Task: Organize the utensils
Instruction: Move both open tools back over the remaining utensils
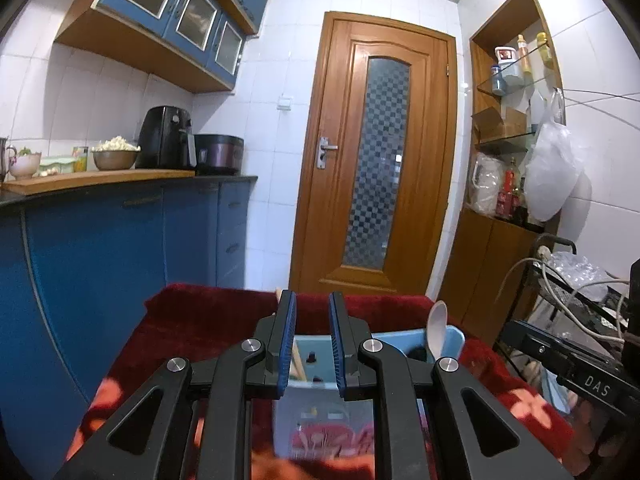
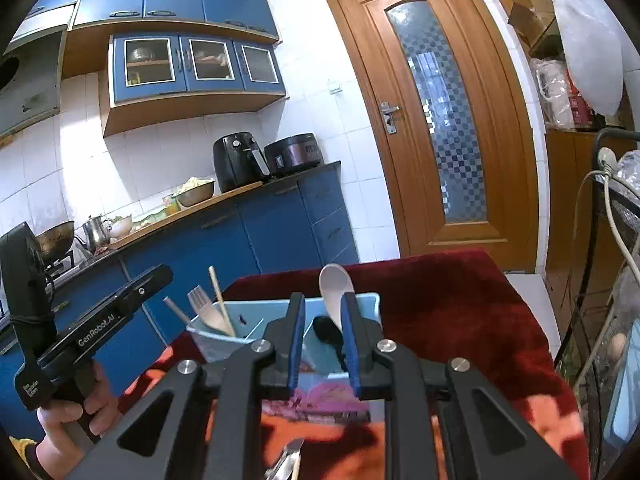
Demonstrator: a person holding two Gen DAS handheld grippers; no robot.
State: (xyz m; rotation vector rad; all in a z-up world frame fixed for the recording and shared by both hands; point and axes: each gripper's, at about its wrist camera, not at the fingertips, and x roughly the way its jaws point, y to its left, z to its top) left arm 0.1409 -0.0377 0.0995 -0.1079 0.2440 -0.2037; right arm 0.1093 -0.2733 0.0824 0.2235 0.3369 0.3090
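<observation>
A light blue utensil holder (image 2: pixel 360 304) with compartments stands on the red floral cloth (image 2: pixel 460 300). A white spoon (image 2: pixel 336 284) stands in its right compartment next to a black utensil (image 2: pixel 326 330). A fork (image 2: pixel 202 304), a chopstick (image 2: pixel 218 292) and a grey handle stand in the left compartment. My right gripper (image 2: pixel 322 302) is open and empty just in front of the holder. My left gripper (image 1: pixel 312 302) is open and empty over the holder (image 1: pixel 452 340); the white spoon (image 1: pixel 437 326) shows to its right. A metal utensil (image 2: pixel 288 460) lies at the bottom edge.
Blue kitchen cabinets (image 1: pixel 120 240) with an air fryer (image 1: pixel 166 138), a rice cooker and bowls stand at the left. A wooden door (image 1: pixel 380 152) is behind the table. A wire rack (image 1: pixel 580 292) with cables stands at the right.
</observation>
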